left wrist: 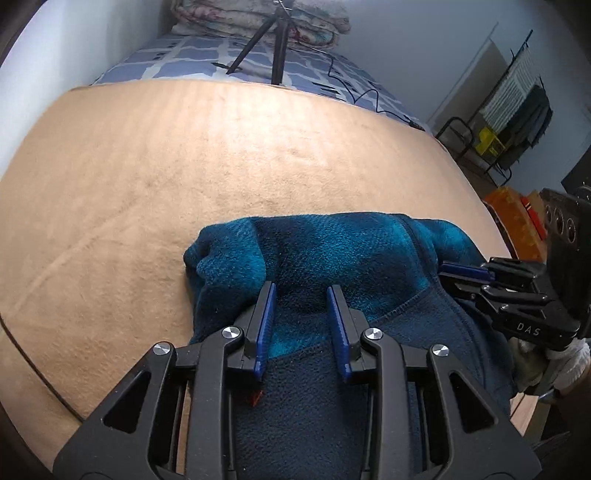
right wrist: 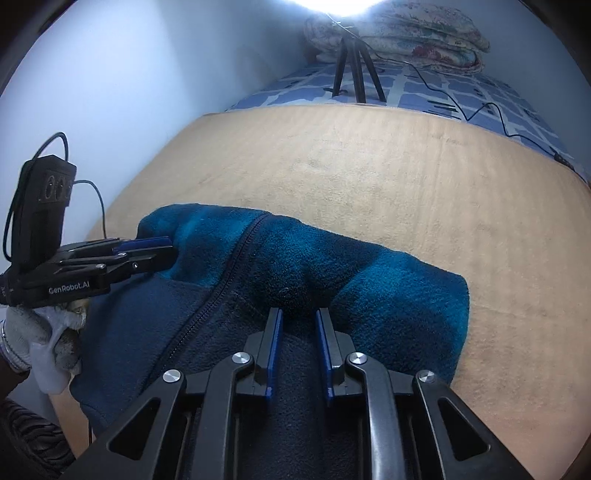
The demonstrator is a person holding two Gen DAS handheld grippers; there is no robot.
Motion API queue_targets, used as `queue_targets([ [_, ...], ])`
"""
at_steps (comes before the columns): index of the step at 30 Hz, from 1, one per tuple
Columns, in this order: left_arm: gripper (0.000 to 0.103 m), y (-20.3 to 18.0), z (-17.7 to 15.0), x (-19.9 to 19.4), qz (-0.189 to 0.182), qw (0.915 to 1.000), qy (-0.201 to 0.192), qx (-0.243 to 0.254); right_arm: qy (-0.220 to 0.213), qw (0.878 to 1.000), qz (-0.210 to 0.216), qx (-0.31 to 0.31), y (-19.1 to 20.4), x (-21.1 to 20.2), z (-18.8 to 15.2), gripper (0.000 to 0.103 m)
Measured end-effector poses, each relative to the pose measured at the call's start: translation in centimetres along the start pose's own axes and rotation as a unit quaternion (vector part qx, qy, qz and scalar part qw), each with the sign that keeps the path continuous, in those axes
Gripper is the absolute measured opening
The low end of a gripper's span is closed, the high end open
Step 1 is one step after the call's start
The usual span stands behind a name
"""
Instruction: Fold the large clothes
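A teal and navy fleece jacket (left wrist: pixel 332 251) with a zipper (right wrist: pixel 229 273) lies bunched at the near edge of a tan blanket (left wrist: pixel 184 166). My left gripper (left wrist: pixel 300 295) is shut on a thick fold at the jacket's left end, and fleece fills the gap between its blue pads. My right gripper (right wrist: pixel 299 317) is shut on a fold nearer the right end of the jacket (right wrist: pixel 369 288). Each gripper shows in the other's view: the right gripper (left wrist: pixel 461 273) at the right edge, the left gripper (right wrist: pixel 162 245) at the left, biting the fabric. White-gloved hands (right wrist: pixel 37 332) hold both tools.
A black tripod (left wrist: pixel 277 48) stands on the blue patterned sheet (left wrist: pixel 184 59) beyond the blanket, with a cable (left wrist: pixel 362 96) trailing right. A folded floral quilt (left wrist: pixel 314 22) is at the head of the bed. A rack with a yellow box (left wrist: pixel 487 144) and an orange crate (left wrist: pixel 517 221) stand off right.
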State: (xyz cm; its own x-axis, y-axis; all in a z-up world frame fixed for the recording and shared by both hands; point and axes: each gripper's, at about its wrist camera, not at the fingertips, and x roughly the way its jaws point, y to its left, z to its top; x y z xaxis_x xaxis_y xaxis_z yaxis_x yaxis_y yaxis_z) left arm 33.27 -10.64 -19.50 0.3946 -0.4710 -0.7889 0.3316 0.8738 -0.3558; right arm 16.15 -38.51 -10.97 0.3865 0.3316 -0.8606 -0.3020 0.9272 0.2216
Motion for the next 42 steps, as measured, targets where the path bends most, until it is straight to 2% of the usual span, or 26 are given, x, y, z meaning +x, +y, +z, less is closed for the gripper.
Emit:
queue_targets([
  [2, 0.031, 0.1, 0.3, -1.6, -0.008, 0.9999, -0.006, -0.010, 0.003, 1.000, -0.003, -0.004, 0.4, -0.9, 0.4, 0.016],
  [4, 0.032, -0.3, 0.3, -4.0, -0.005, 0.9998, -0.021, -0.005, -0.017, 1.000, 0.010, 0.005, 0.5, -3.6, 0.4, 0.021],
  [6, 0.032, -1.0, -0.5, -6.5, 0.000, 0.9994, -0.030, 0.015, -0.041, 0.999, 0.021, 0.023, -0.3, -6.4, -0.6, 0.035],
  [7, 0.034, -1.3, -0.9, -7.4, -0.002, 0.9992, -0.031, 0.023, -0.052, 0.997, 0.035, 0.044, -1.3, -8.2, -1.7, 0.039],
  [8, 0.035, -1.5, -1.3, -8.2, -0.004, 0.9991, -0.032, 0.029, -0.054, 0.996, 0.046, 0.061, -2.0, -9.1, -2.5, 0.047],
  [9, 0.038, -1.6, -1.9, -8.9, -0.005, 0.9989, -0.031, 0.033, -0.053, 0.993, 0.064, 0.089, -3.1, -10.1, -3.9, 0.049],
  [13, 0.039, -1.8, -3.9, -9.0, -0.022, 0.9991, -0.014, 0.033, -0.020, 0.982, 0.108, 0.155, -5.6, -10.8, -9.1, 0.050],
  [15, 0.039, -1.7, -4.4, -8.1, -0.011, 0.9992, -0.005, 0.038, -0.004, 0.975, 0.133, 0.179, -6.2, -10.0, -10.6, 0.050],
  [16, 0.039, -1.7, -4.6, -7.7, -0.010, 0.9993, -0.001, 0.036, 0.002, 0.972, 0.140, 0.186, -6.3, -9.6, -11.0, 0.045],
  [17, 0.039, -1.7, -4.8, -7.2, -0.009, 0.9993, 0.005, 0.035, 0.012, 0.971, 0.145, 0.188, -6.2, -9.0, -11.4, 0.025],
  [18, 0.039, -1.7, -5.0, -6.8, -0.006, 0.9992, 0.009, 0.037, 0.029, 0.973, 0.145, 0.179, -5.8, -8.4, -11.6, 0.014],
  [21, 0.039, -1.0, -5.6, -5.2, -0.004, 0.9990, 0.024, 0.038, 0.057, 0.988, 0.080, 0.120, -4.2, -7.5, -11.8, 0.013],
  [23, 0.040, -0.4, -6.2, -4.4, -0.011, 0.9993, 0.028, 0.022, 0.071, 0.990, 0.059, 0.111, -3.7, -6.7, -12.0, 0.013],
  [25, 0.041, -0.4, -6.1, -4.9, -0.009, 0.9990, 0.028, 0.032, 0.074, 0.991, 0.048, 0.098, -3.3, -6.8, -11.7, 0.013],
  [28, 0.041, 0.4, -5.0, -7.4, -0.037, 0.9992, 0.006, 0.014, 0.058, 0.996, 0.025, 0.062, -2.2, -9.2, -11.1, 0.027],
  [30, 0.041, 1.4, -3.8, -8.9, -0.049, 0.9985, -0.023, -0.008, 0.033, 0.999, 0.005, 0.040, -1.8, -11.4, -10.7, 0.028],
  [34, 0.041, 2.8, -0.7, -8.7, -0.061, 0.9964, -0.040, -0.044, -0.028, 0.999, -0.013, 0.015, -0.2, -14.6, -8.5, 0.029],
  [37, 0.041, 3.5, 1.4, -7.0, -0.080, 0.9939, -0.031, -0.069, -0.049, 0.999, 0.000, -0.010, 1.9, -14.3, -6.5, 0.029],
  [39, 0.040, 3.4, 2.3, -6.0, -0.092, 0.9927, -0.029, -0.072, -0.055, 0.997, 0.005, -0.049, 4.3, -12.9, -5.2, 0.029],
  [41, 0.039, 3.4, 3.0, -4.8, -0.084, 0.9948, -0.017, -0.055, -0.049, 0.996, 0.007, -0.079, 5.8, -11.1, -4.7, 0.029],
  [42, 0.034, 3.6, 3.4, -4.0, -0.076, 0.9956, -0.010, -0.053, -0.032, 0.996, 0.007, -0.083, 6.2, -9.5, -4.5, 0.027],
])
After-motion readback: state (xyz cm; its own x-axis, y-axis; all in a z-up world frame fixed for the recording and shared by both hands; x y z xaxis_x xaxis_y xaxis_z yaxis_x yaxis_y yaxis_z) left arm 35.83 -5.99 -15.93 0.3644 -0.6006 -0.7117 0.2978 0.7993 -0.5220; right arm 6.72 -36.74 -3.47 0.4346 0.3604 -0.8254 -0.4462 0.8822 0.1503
